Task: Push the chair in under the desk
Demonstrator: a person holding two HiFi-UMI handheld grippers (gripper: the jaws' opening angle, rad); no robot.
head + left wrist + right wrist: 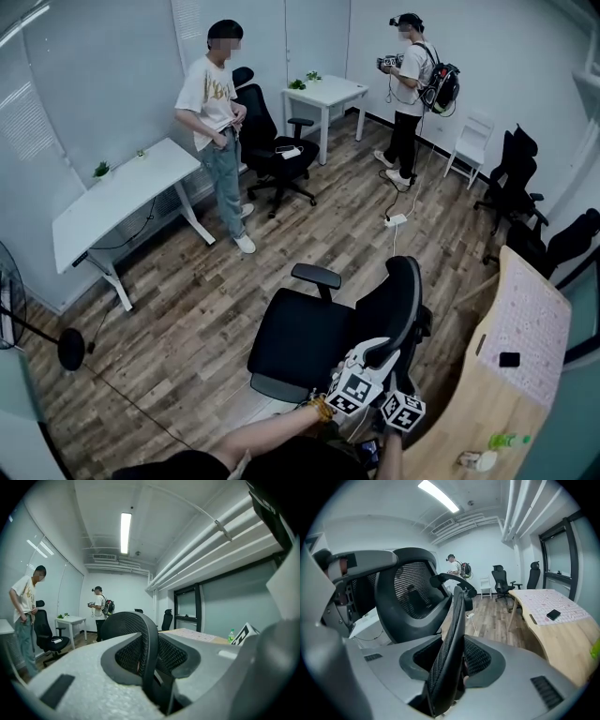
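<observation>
The black mesh office chair [300, 337] stands on the wood floor, its backrest [398, 305] toward me and toward the light wooden desk [478, 394] on the right. Both grippers sit at the backrest's top edge. My left gripper [373, 354] is shut on the backrest's rim [140, 634], which runs up between the grey fingers [84, 686]. My right gripper [405, 384] is shut on the same mesh rim [454, 630], seen edge-on between its fingers [520, 667]. In the right gripper view the desk [562, 639] lies to the right of the chair.
On the desk lie a patterned mat [530, 328], a dark phone [509, 359] and a green bottle [506, 441]. Two people stand farther off [217, 141] [408, 94], near white desks [112, 202] and other black chairs [272, 141]. A fan [70, 349] stands at the left.
</observation>
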